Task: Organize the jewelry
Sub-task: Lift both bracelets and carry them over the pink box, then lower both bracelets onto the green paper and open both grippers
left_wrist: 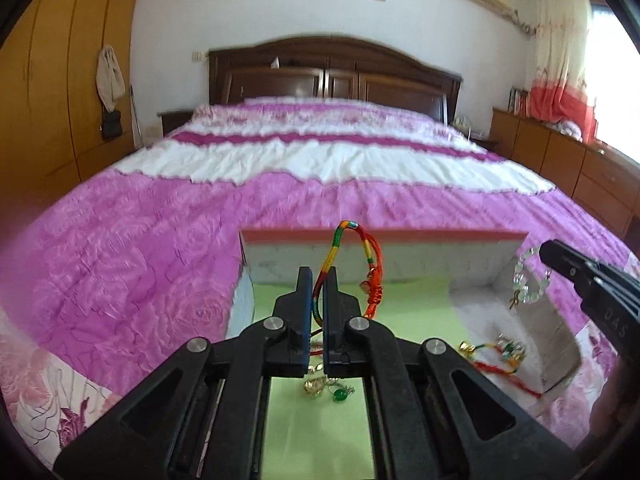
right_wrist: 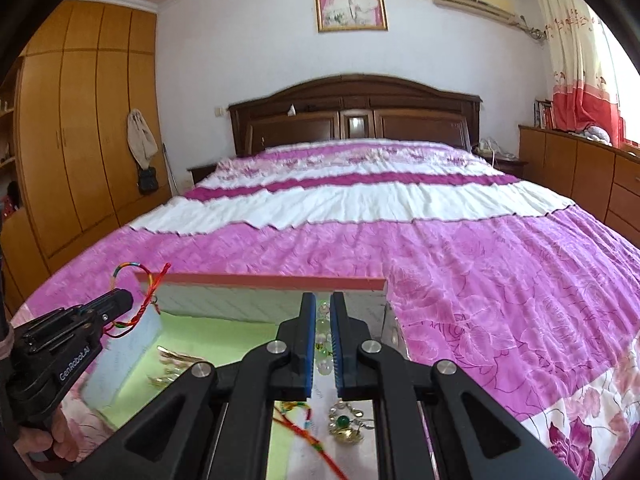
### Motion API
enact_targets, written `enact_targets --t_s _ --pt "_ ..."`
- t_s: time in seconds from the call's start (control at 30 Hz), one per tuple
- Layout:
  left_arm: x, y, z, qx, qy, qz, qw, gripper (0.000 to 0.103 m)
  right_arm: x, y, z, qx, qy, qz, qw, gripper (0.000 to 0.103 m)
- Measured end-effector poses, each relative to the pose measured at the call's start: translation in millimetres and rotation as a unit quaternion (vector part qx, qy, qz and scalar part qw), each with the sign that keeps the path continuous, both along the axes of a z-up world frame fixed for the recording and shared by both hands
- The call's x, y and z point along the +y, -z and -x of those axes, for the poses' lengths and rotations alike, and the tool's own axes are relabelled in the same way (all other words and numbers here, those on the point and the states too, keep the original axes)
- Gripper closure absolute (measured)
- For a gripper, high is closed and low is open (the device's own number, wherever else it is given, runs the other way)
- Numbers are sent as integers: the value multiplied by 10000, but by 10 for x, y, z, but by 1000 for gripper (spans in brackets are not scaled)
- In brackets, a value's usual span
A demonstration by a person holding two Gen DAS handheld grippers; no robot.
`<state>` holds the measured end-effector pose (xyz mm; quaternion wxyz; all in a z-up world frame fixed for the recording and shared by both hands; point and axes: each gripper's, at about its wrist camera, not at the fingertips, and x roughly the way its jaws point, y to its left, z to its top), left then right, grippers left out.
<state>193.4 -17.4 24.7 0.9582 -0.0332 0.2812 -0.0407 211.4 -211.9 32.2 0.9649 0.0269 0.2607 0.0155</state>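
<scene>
**Jewelry Sorting on Bed: Both Grippers Closed on Bracelets Above Open Box**

A bed (right_wrist: pixel 400 200) with a pink, white and magenta floral quilt is observed to fill most of both views. An orange wooden wardrobe (right_wrist: pixel 80 120) stands to its left, and a framed wedding portrait (right_wrist: pixel 350 2) hangs above the dark headboard (right_wrist: pixel 356 120).

An open box (left_wrist: pixel 380 258) with a pink rim and green floor is set on the quilt at the near edge. Loose jewelry is seen on its floor: a gold piece with a green bead (right_wrist: pixel 343 426) and a second red-green-yellow cord with a small bell (left_wrist: pixel 492 354).

The left gripper (left_wrist: pixel 318 280) is held over the box. Its fingers are pressed narrowly together on a braided cord bracelet (left_wrist: pixel 348 264) of red, green and yellow thread, whose loop stands above the fingertips with knotted ends hanging to the right. The lettering "GenRobot.AI" is read on this gripper's body in the right wrist view.

The right gripper (right_wrist: pixel 323 304) is held over the box's right side. Its fingers are closed narrowly on a clear bead bracelet (right_wrist: pixel 322 344), which hangs between them. Partial letters "DAS" are legible on its casing in the left wrist view.
</scene>
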Motion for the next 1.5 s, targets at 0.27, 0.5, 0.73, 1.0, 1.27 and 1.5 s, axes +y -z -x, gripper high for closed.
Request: enact_targets --t_s 0.27,0.5,0.73,1.0,1.27,1.5 --pt "-53 269 -176 862 -10 -159 9962 103 -27 259 -241 581 49 129 9982 94" --pt "-60 335 -201 1132 1 -171 9934 103 -23 382 -310 905 4 82 9959 94" --pt "-65 307 -180 1182 101 -134 9928 98 -63 363 -308 1031 -65 -238 9944 87" --pt "-23 153 -71 1068 201 24 9941 88 -79 182 -133 844 -154 -490 9951 67" --pt "22 -51 123 916 337 176 9951 86 -59 -61 163 615 -278 -657 9956 62" --pt "28 -215 281 848 514 235 9948 86 -43 -242 452 436 -361 -729 9957 57"
